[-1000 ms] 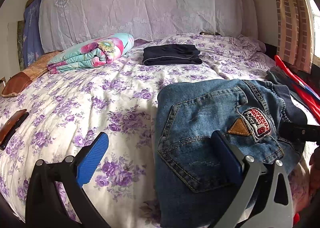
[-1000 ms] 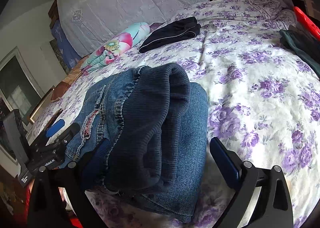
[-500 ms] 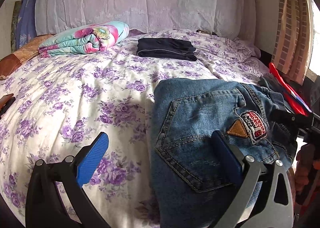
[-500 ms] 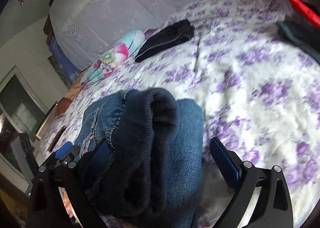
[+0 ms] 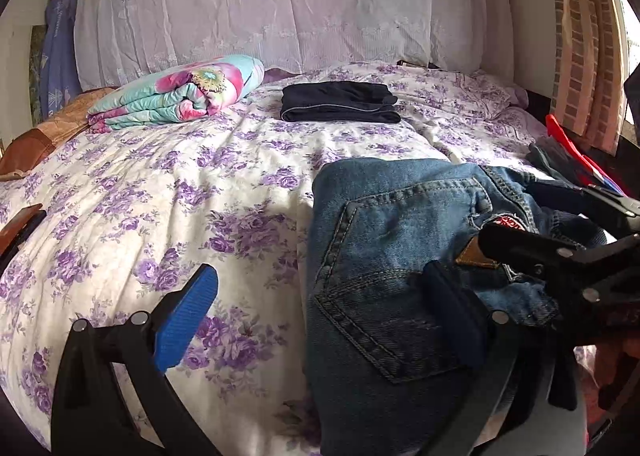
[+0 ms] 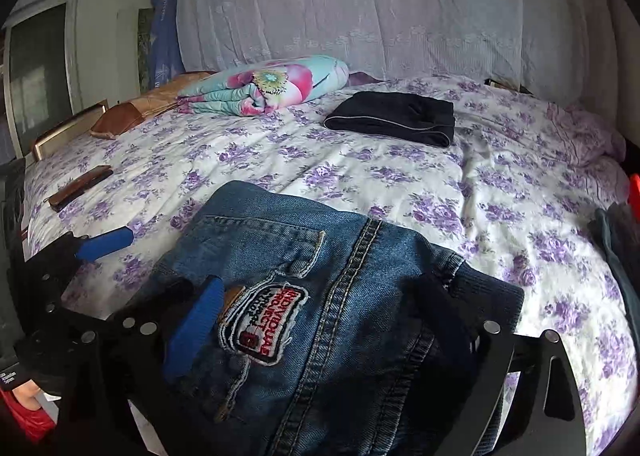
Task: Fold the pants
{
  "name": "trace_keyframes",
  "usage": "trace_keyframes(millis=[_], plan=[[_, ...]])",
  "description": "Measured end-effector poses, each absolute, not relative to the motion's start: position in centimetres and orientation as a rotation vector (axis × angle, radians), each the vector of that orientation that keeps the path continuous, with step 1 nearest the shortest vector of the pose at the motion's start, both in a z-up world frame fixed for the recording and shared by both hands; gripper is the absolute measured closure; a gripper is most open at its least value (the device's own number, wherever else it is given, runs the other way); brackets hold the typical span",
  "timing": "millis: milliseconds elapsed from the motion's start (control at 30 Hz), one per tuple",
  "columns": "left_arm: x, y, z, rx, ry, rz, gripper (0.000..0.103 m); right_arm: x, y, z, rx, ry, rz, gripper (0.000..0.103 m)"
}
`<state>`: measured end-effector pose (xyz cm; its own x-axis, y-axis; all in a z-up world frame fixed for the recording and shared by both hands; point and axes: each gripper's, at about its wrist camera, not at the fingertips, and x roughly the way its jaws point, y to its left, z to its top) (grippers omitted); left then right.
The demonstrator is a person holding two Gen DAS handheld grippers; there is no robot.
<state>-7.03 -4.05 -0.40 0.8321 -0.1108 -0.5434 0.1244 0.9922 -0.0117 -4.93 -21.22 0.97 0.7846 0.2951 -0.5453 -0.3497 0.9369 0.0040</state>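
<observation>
Both tools are spread: the left tool (image 5: 320, 320) and right tool (image 6: 316, 320) each straddle the folded jeans (image 6: 304, 280) on the bed (image 6: 400, 183).

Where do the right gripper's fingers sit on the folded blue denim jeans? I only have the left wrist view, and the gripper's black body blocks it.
Observer: The right gripper is open, with one finger on each side of the folded blue denim jeans' centre seam. Its far finger rests on the dark ribbed knit waistband.
Operator: Is the patch covered?
Observer: No. The red-and-white embroidered patch faces up just beside the blue pad and reads "INDIVIDUAL PROJECT".
Operator: Is there anything off the bed's left edge?
Observer: A gold-edged frame sits there, near the brown cushion.
</observation>
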Motion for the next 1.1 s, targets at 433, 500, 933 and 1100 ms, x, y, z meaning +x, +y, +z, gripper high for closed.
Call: trace_keyframes(millis=[433,500,933,1100], plan=[[-7.1,-3.8,-0.4,0.013,0.574,-0.133,0.004,-7.7,-28.1,-3.0,0.121,0.647,0.299,0.003],[-7.2,-4.0,-0.4,0.019,0.571,-0.126,0.004,-7.7,-28.2,-2.6,0.124,0.654,0.304,0.004],[-7.0,-3.5,-0.5,-0.019,0.588,-0.148,0.004,-5.8,-33.1,-3.0,0.492,0.748,0.443,0.003],[-6.9,-3.2,-0.6,-0.047,0.600,-0.162,0.004,-3.6,-32.8,-5.0,0.518,0.811,0.482,0.003]])
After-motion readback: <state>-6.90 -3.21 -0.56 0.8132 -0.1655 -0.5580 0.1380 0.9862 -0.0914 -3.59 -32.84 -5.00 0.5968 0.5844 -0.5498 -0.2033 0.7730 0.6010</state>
